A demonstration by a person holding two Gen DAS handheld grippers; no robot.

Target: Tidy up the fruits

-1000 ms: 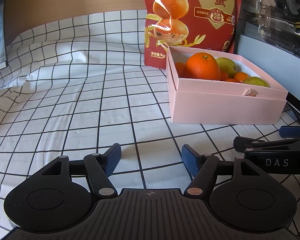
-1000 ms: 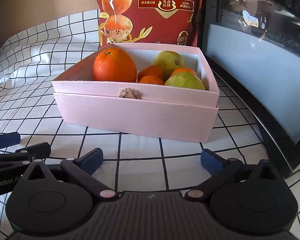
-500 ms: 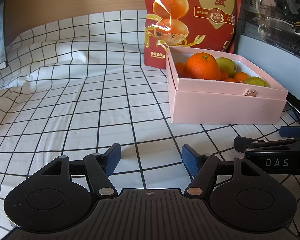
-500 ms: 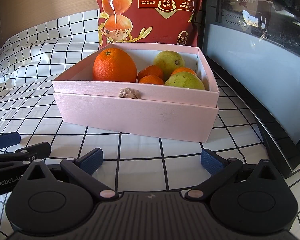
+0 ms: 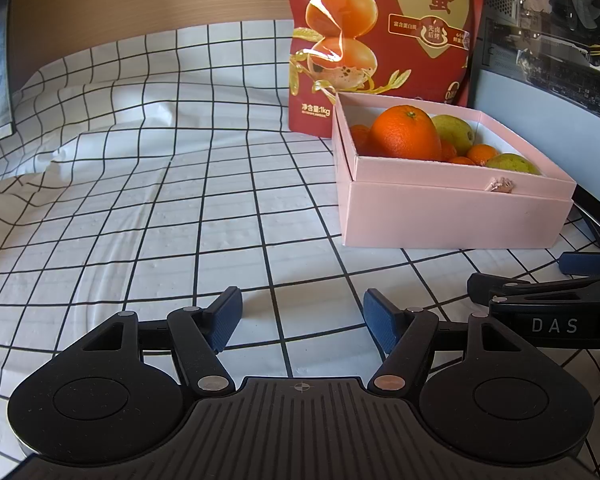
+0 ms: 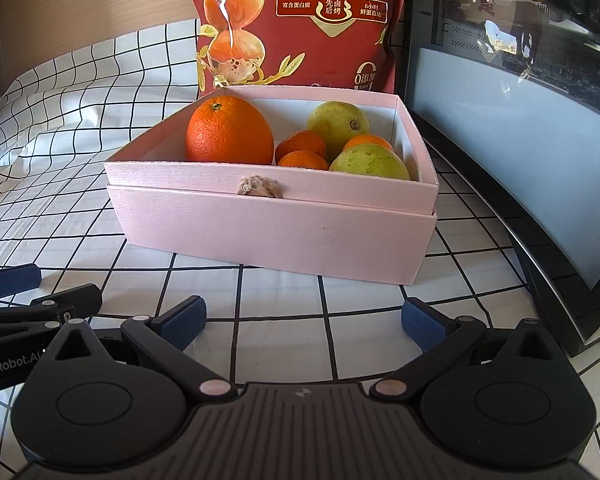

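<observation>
A pink box (image 6: pixel 276 232) stands on the checked cloth and holds a large orange (image 6: pixel 229 130), two green pears (image 6: pixel 338 122) (image 6: pixel 370 162) and several small tangerines (image 6: pixel 300 143). The box also shows in the left wrist view (image 5: pixel 452 216), with the orange (image 5: pixel 404 133) at its left end. My right gripper (image 6: pixel 302 318) is open and empty, low over the cloth just in front of the box. My left gripper (image 5: pixel 302 314) is open and empty, left of the box and short of it. Each gripper's fingers show at the other view's edge.
A tall red snack bag (image 6: pixel 296 24) stands right behind the box. A dark computer case with a glass side (image 6: pixel 520 120) runs along the right. The checked cloth (image 5: pixel 140 184) spreads wide to the left, wrinkled toward the wooden wall.
</observation>
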